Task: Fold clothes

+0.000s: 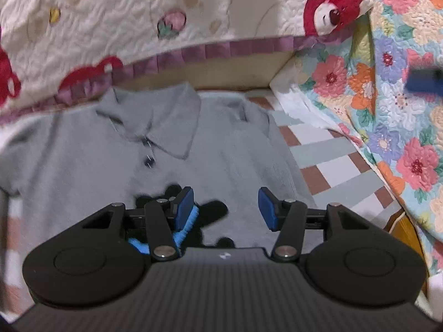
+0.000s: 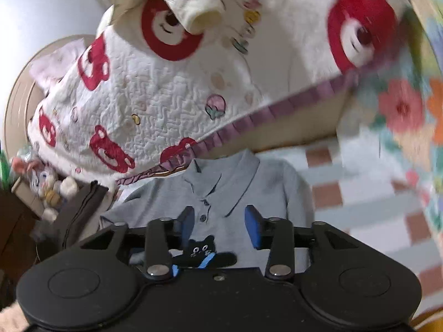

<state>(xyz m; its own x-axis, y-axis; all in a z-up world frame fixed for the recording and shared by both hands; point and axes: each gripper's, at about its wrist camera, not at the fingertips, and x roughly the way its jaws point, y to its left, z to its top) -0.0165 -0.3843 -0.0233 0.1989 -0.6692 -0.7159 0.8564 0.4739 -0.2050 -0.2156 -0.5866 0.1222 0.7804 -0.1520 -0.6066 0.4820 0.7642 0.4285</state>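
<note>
grey polo flat on checked bed sheet | my left claw half open, empty | right claw same, nothing held

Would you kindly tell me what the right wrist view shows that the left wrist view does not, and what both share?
Only the right wrist view shows the cat patch's face, a soft-toy clutter and a dark bag at left. Only the left wrist view shows a blurred blue object on the floral quilt. Both show the grey polo, the bear quilt, the checked sheet, and an open, empty gripper: left, right.
</note>
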